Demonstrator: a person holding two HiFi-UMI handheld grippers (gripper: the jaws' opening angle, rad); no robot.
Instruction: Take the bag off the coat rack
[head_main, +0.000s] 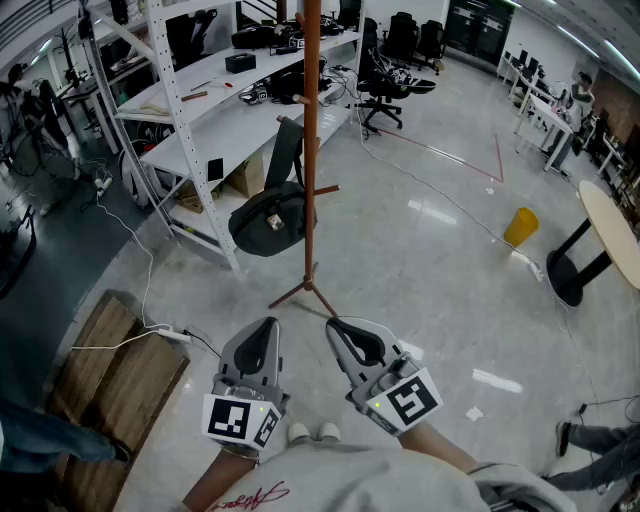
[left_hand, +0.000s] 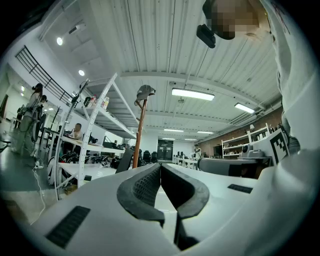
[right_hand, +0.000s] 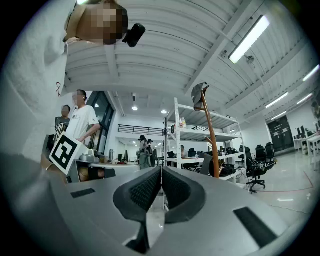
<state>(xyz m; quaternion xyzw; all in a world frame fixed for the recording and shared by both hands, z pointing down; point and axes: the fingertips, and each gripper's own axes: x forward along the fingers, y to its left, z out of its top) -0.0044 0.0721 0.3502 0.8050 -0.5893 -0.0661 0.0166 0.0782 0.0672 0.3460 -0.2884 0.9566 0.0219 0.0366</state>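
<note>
A dark bag (head_main: 268, 220) hangs by its strap from a peg of the brown wooden coat rack (head_main: 311, 150), just left of the pole. In the head view both grippers are held level near the person's body, short of the rack's feet. My left gripper (head_main: 268, 325) has its pads together with nothing between them, and my right gripper (head_main: 333, 323) is likewise shut and empty. The rack pole (left_hand: 139, 134) stands ahead in the left gripper view with the bag strap (left_hand: 124, 160) beside it. In the right gripper view the pole (right_hand: 210, 134) rises right of centre, topped by a cap (right_hand: 199, 93).
White metal shelving (head_main: 200, 110) with clutter stands behind and left of the rack. A wooden pallet (head_main: 110, 390) lies at the lower left with a white cable (head_main: 150, 330). A yellow bin (head_main: 520, 227), a round table (head_main: 610, 235) and office chairs (head_main: 385, 85) are further off.
</note>
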